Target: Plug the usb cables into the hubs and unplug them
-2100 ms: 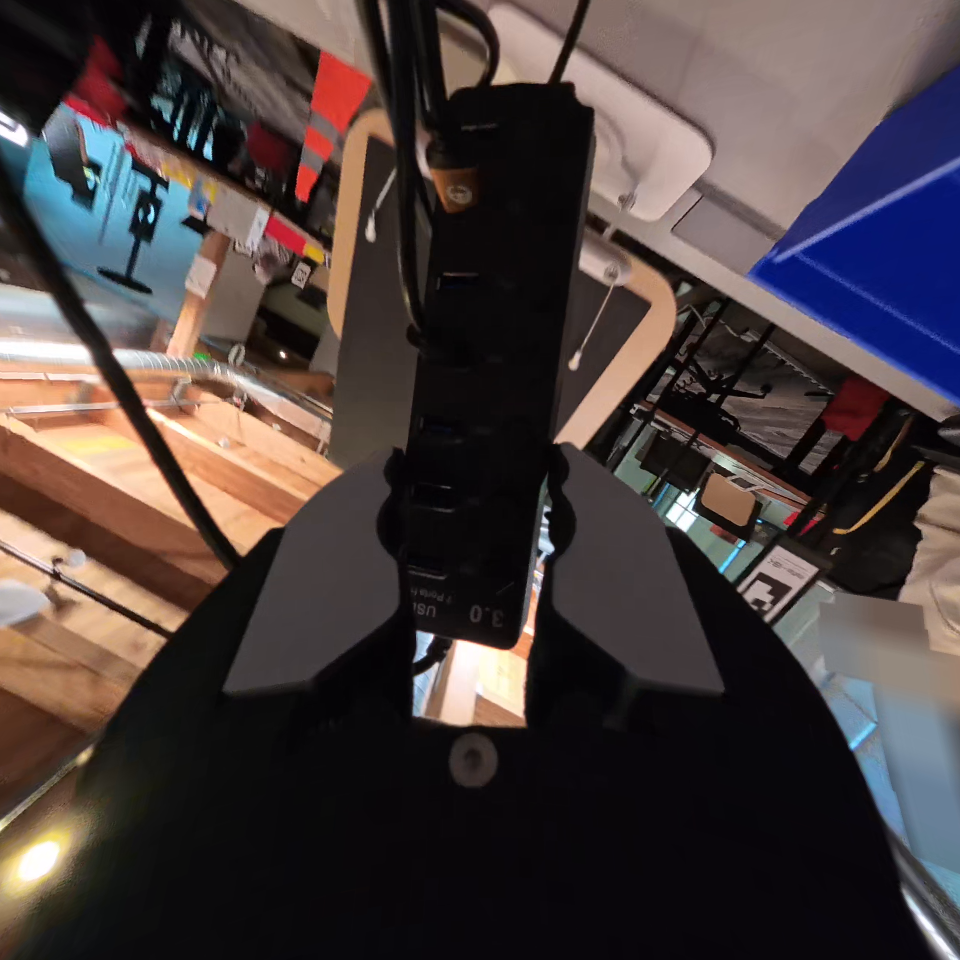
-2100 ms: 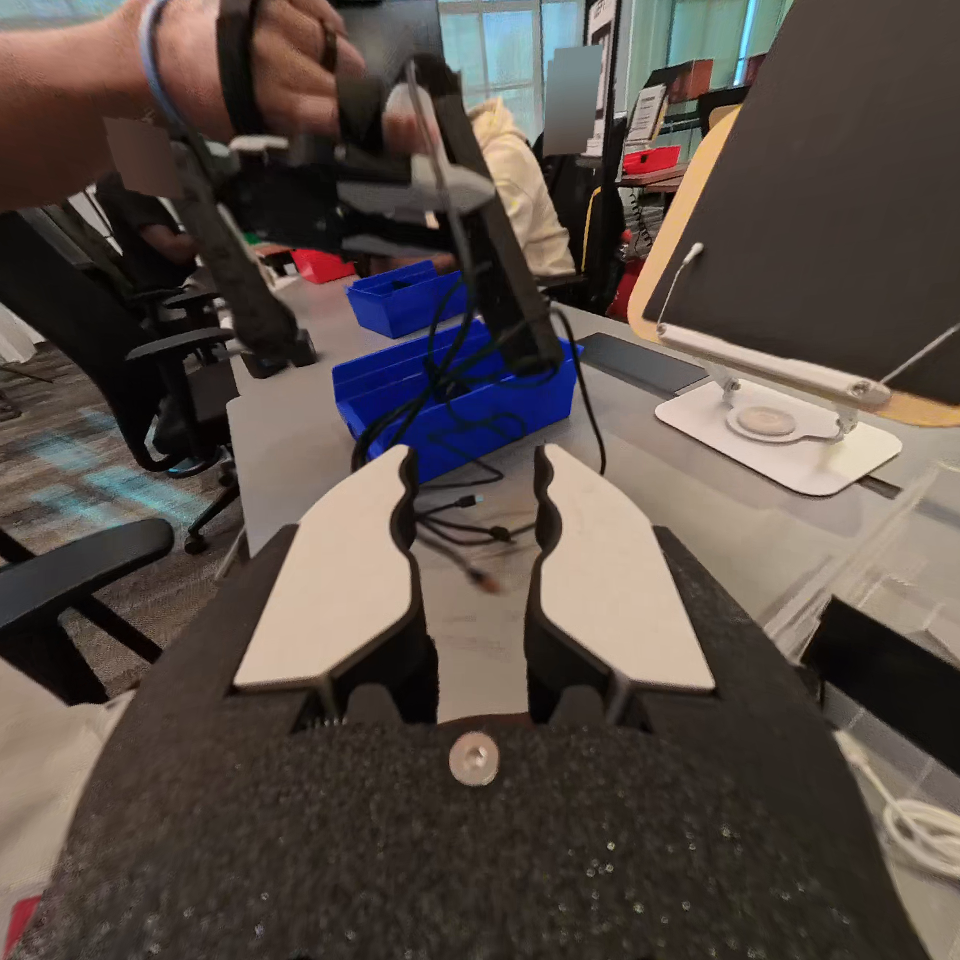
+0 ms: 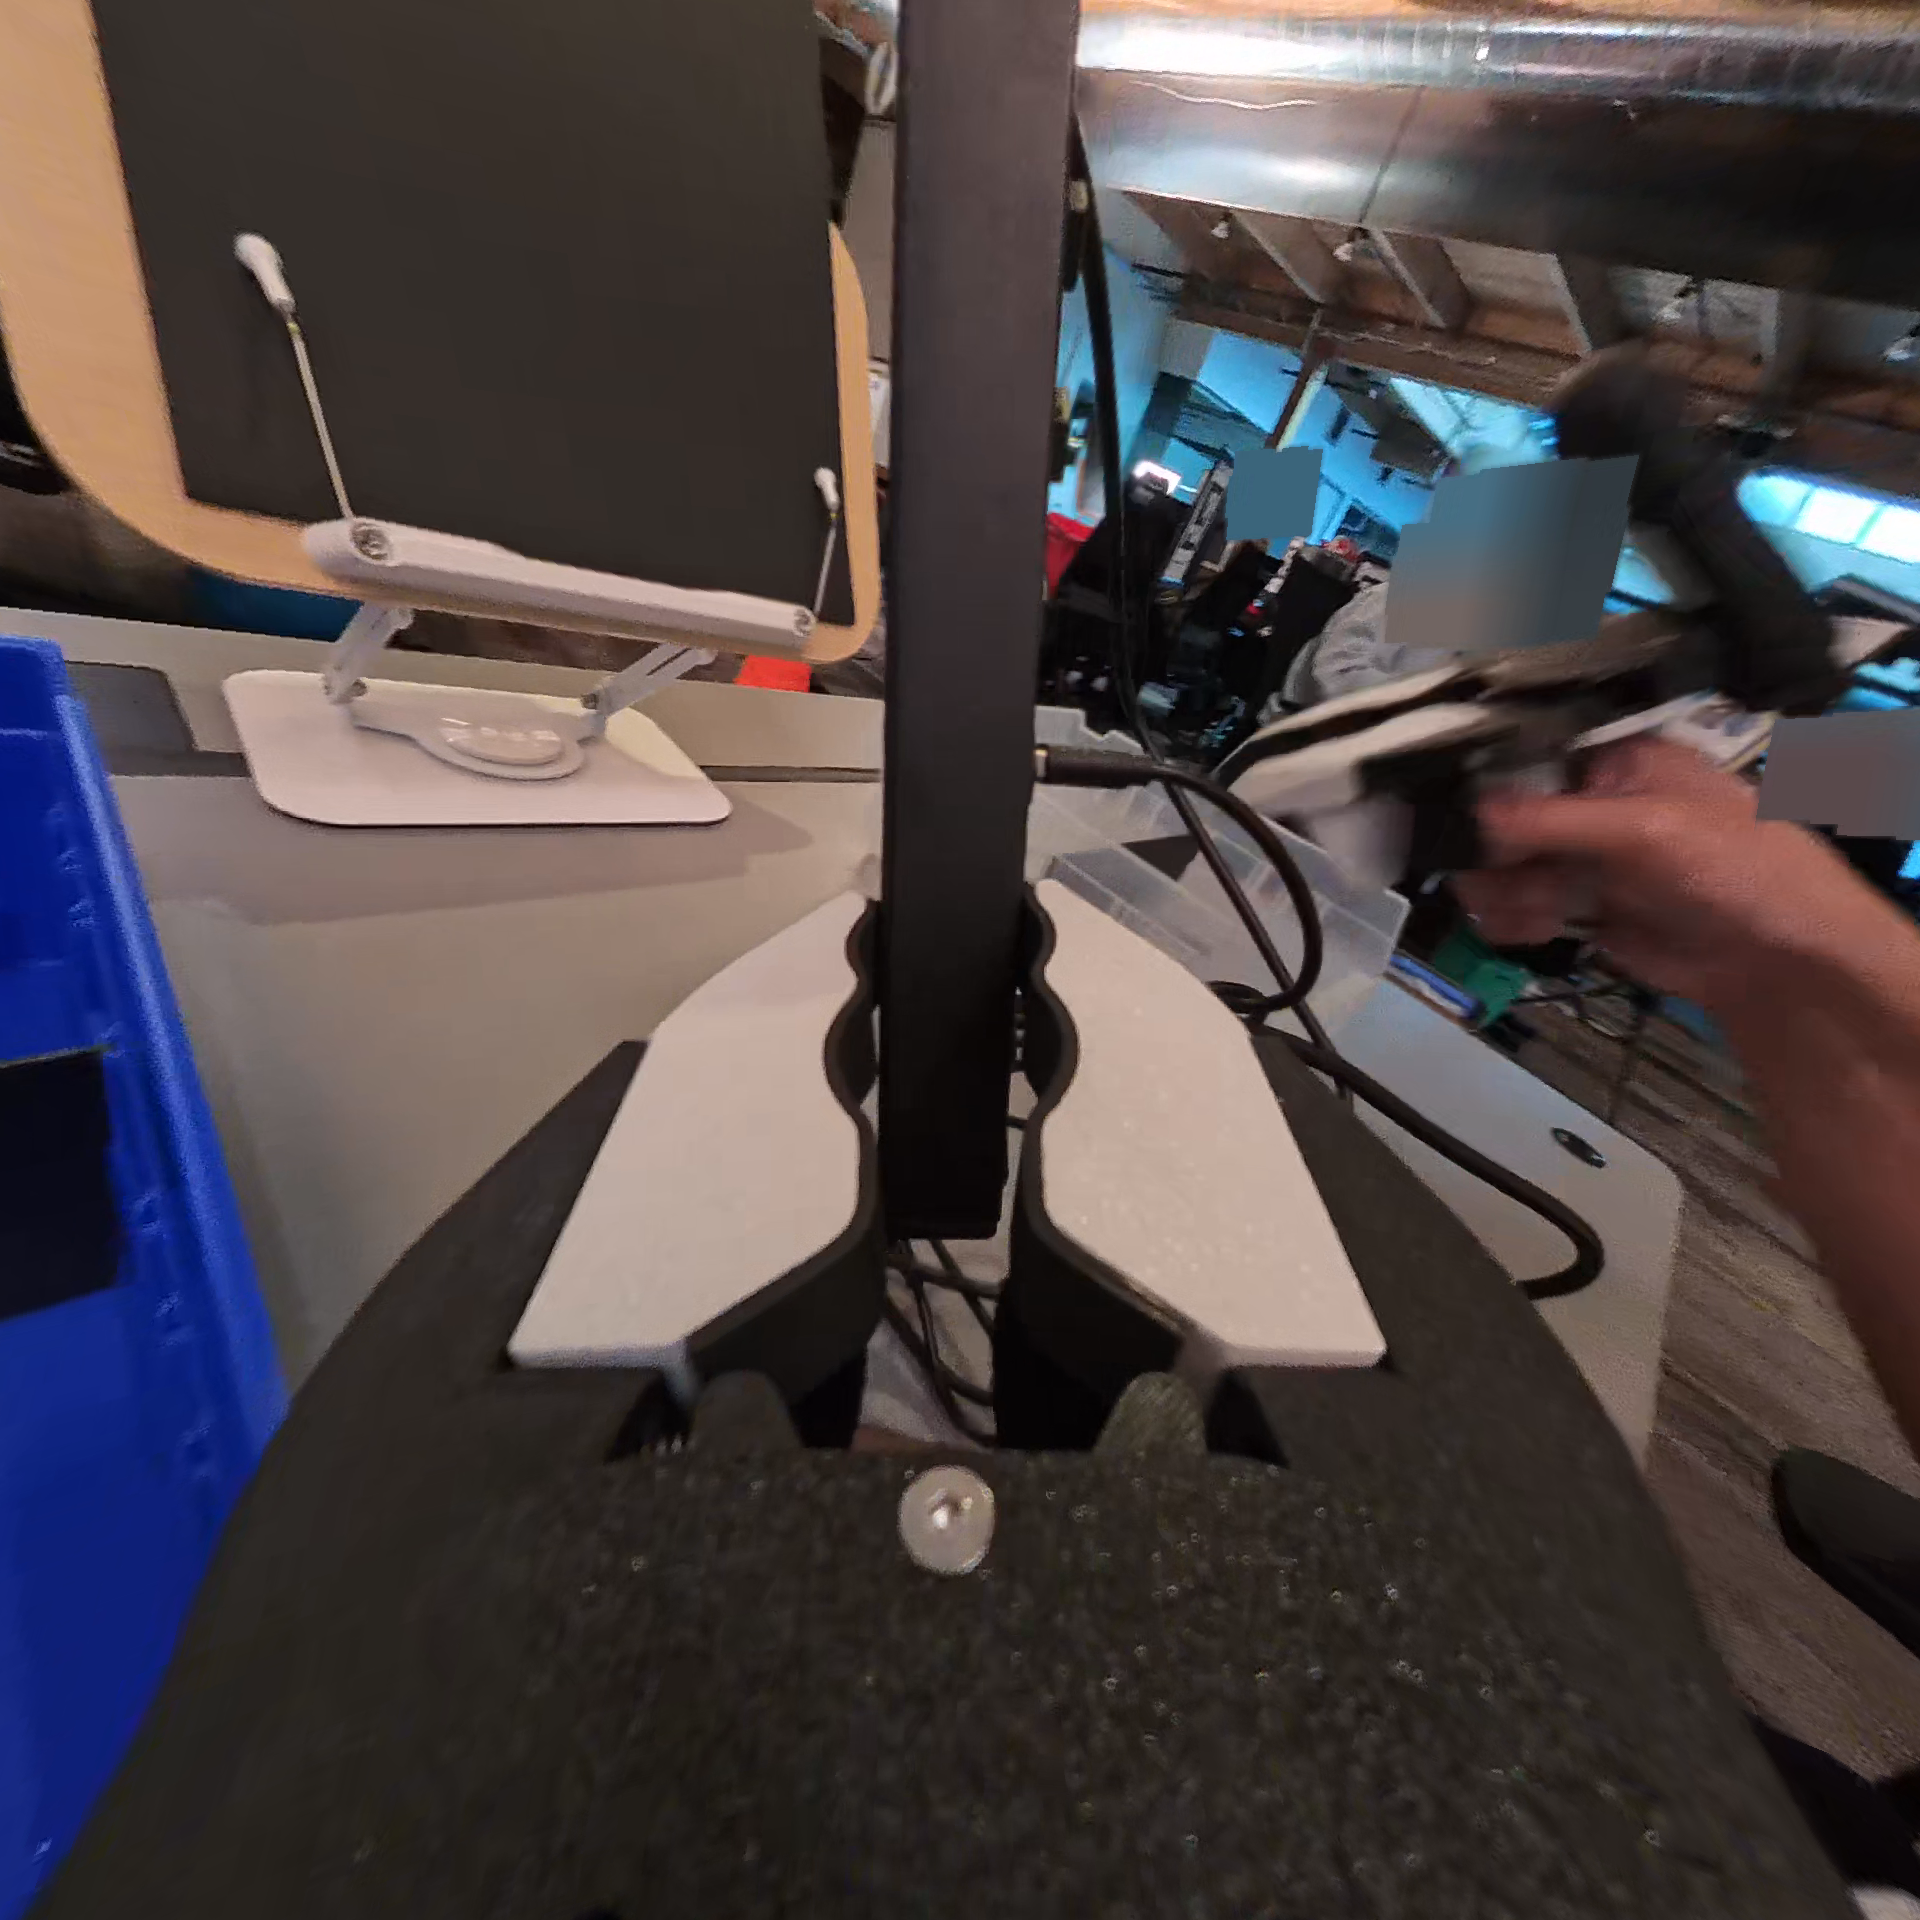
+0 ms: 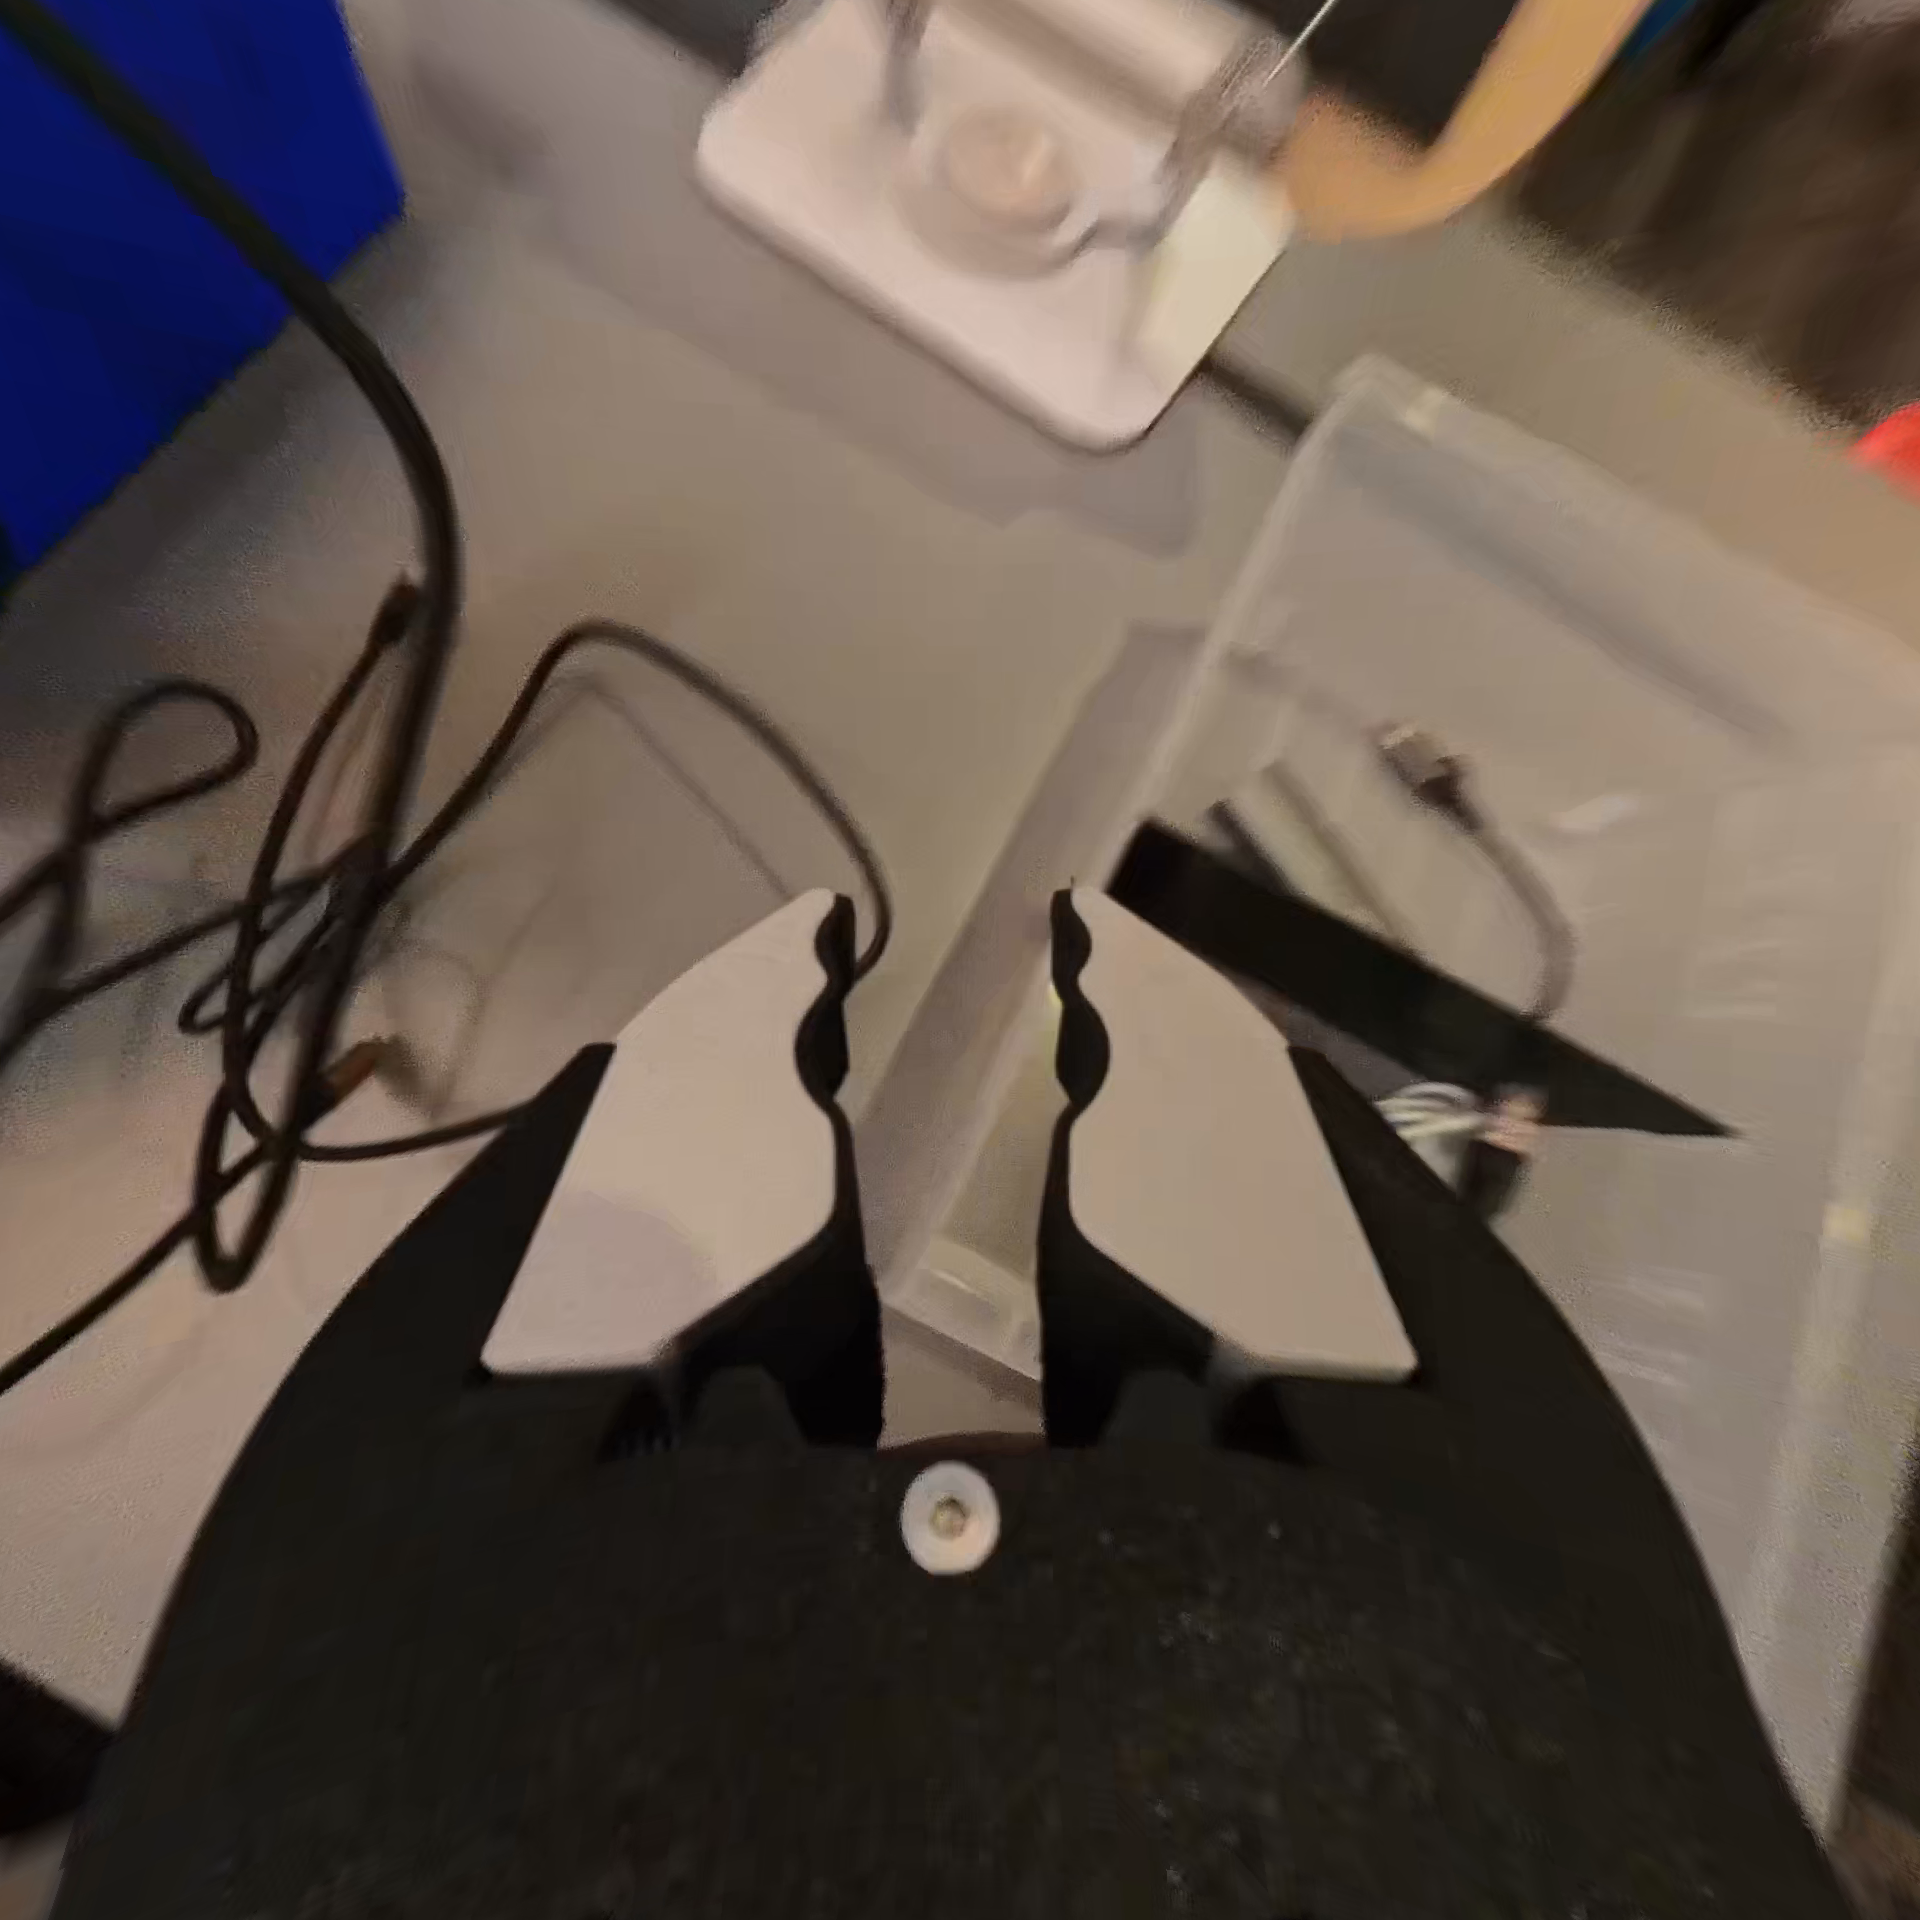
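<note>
The left gripper (image 3: pixel 951 935) holds a black USB hub (image 3: pixel 971 582) upright above the counter (image 3: pixel 499 966), fingers closed on its lower end, one cable (image 3: pixel 1236 873) plugged into its side. The right gripper (image 4: pixel 951 914), fingers apart and empty, hovers over loose cables (image 4: pixel 312 894), probably to fetch the next plug
</note>
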Tool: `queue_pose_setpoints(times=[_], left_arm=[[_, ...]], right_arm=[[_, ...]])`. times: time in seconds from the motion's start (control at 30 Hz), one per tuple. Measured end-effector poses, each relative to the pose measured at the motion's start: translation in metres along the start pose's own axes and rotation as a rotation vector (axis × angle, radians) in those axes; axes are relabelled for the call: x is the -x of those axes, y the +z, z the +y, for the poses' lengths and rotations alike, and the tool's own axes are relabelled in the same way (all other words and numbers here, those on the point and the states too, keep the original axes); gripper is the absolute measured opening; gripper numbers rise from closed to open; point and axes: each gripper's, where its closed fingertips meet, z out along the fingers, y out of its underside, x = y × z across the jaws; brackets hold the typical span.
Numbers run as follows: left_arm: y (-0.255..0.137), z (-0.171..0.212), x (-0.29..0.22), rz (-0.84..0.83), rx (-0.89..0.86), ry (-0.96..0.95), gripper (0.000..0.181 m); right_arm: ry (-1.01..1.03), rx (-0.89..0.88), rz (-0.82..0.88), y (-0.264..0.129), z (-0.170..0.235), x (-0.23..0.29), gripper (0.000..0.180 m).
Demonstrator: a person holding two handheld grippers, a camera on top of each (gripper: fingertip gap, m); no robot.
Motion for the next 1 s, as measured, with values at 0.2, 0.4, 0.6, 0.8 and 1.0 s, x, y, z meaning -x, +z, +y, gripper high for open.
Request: queue_pose_setpoints(times=[0.2,0.4,0.6,0.8,1.0], left_arm=[[0.004,0.010,0.007,-0.094,-0.001,0.004,0.023],[0.004,0.016,0.000,-0.068,-0.010,-0.029,0.023],[0.005,0.014,-0.018,-0.020,-0.050,-0.063,0.023],[0.011,0.028,-0.027,0.008,-0.030,-0.083,0.024],[0.014,0.025,-0.031,-0.041,-0.012,0.163,0.024]], right_arm=[[-0.002,-0.373,-0.624,-0.101,-0.033,0.167,0.036],[-0.061,-0.334,-0.292,-0.030,-0.008,0.195,0.035],[0.011,-0.313,-0.320,0.000,-0.015,0.196,0.030],[0.031,-0.352,-0.347,-0.002,-0.015,0.194,0.017],[-0.033,-0.373,-0.309,-0.009,-0.016,0.187,0.016]])
